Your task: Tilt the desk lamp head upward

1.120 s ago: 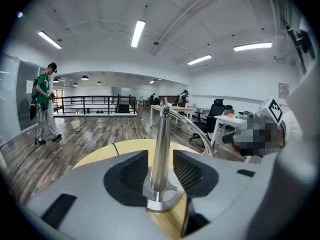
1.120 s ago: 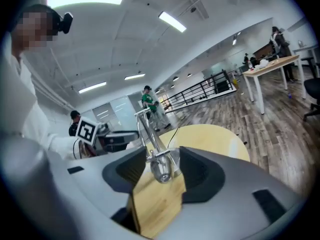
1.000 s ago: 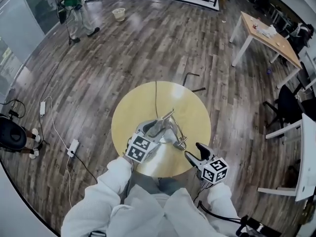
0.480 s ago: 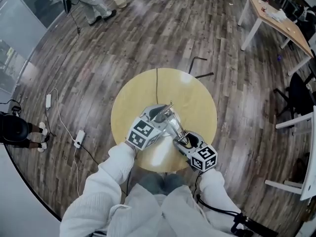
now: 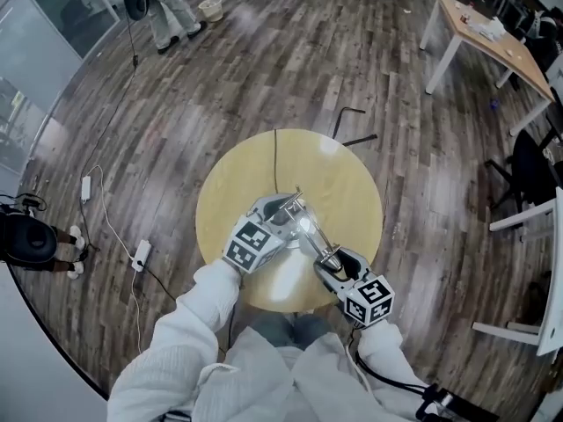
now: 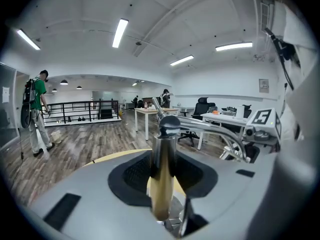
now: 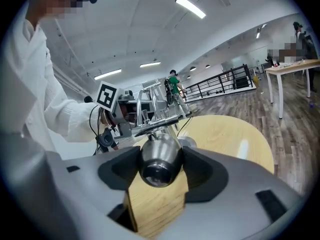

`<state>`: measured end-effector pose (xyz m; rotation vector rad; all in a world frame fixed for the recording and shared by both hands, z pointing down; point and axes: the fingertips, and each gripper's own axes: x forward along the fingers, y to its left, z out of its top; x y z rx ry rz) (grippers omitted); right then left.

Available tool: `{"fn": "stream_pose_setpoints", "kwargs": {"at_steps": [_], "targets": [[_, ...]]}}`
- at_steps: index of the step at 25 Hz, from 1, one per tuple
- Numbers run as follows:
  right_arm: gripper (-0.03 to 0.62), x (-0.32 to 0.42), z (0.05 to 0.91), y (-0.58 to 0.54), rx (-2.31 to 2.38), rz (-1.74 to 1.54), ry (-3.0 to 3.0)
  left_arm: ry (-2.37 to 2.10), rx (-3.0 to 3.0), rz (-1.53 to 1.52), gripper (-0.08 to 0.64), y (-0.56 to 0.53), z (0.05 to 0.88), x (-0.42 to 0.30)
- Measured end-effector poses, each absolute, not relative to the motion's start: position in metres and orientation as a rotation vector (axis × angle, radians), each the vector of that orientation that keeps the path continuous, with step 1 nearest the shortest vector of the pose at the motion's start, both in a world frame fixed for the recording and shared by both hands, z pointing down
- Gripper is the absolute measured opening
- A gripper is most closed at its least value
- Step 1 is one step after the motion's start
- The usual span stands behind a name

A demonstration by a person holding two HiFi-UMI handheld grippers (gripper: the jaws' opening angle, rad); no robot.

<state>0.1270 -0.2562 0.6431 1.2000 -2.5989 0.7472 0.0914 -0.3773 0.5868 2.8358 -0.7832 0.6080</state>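
The lamp [image 5: 297, 222] stands on the near side of the table [image 5: 347, 178]. Your left gripper [image 5: 274, 218] is closing around its post [image 6: 162, 174], apparently not yet clamped. Your right gripper [image 5: 336, 262] is closing, with its pads on the lamp head [image 7: 157, 161]. The upward tilt is not yet done.

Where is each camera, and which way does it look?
Head view: on the person's head, looking steeply down at the table and lamp; sleeves, left gripper and right gripper show.
Left gripper view: on the left gripper, looking along its closing jaws, lamp post between them, into the room; a sleeve shows.
Right gripper view: on the right gripper, looking across the table; closing jaws touch the lamp head; a sleeve shows.
Shared: each gripper view shows the lamp and the other gripper.
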Motion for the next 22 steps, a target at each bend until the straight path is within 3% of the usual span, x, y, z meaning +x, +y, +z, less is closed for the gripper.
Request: {"fn": "stream_pose_setpoints", "kwargs": {"at_steps": [12,22], "targets": [[0.275,0.154,0.522,-0.224,1.310,0.762,-2.437,-0.763,2.899,0.651,0.126,-0.373,0.587,0.088],[0.264,0.131,0.410,-0.251,1.269,0.542,-2.398,-0.696,2.939,0.622,0.126,-0.371,0.590,0.084]]}}
